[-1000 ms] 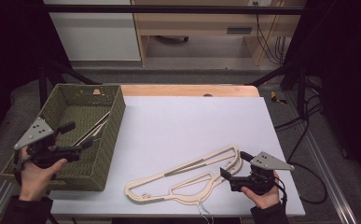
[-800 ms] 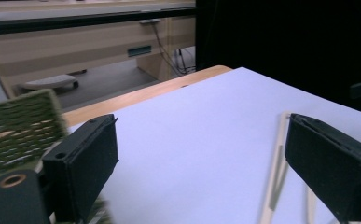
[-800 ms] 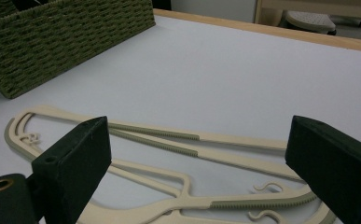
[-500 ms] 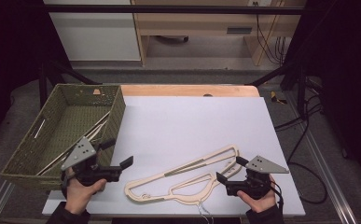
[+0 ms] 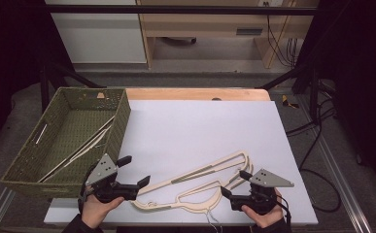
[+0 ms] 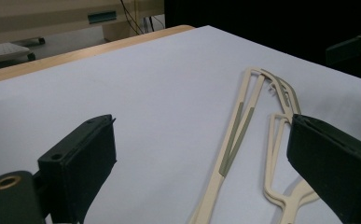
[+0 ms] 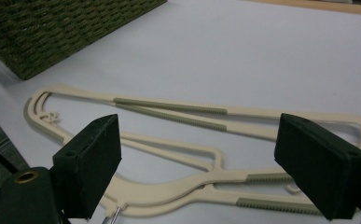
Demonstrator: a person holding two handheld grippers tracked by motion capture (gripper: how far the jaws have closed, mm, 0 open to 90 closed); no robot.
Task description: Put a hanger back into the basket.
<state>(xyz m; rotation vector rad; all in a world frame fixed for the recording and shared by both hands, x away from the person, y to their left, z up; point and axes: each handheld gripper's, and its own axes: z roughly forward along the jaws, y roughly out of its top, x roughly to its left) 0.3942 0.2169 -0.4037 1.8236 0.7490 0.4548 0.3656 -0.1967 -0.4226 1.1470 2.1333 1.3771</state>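
Cream plastic hangers [image 5: 200,174] with grey-green grip strips lie overlapped on the white table top, near its front edge. My left gripper [image 5: 134,171] stands open at their left hook end, low over the table, with nothing between its pads. In the left gripper view the hangers [image 6: 236,140] run ahead between the jaws [image 6: 201,126]. My right gripper [image 5: 235,184] is at their right end. Its jaws have just been closing a little and still stand wide. The hangers [image 7: 169,109] lie below the right gripper [image 7: 200,126], with neither pad pressing on them.
A green woven basket [image 5: 122,116] stands at the table's left with more cream hangers [image 5: 83,145] inside; its corner [image 7: 52,28] shows in the right gripper view. The right gripper [image 6: 355,51] appears far off in the left gripper view. A wooden edge [image 5: 195,93] borders the back.
My left hand has left the basket and come right and down to the hangers' hook end. The right gripper has stayed at the hangers' other end, its jaws slightly narrower.
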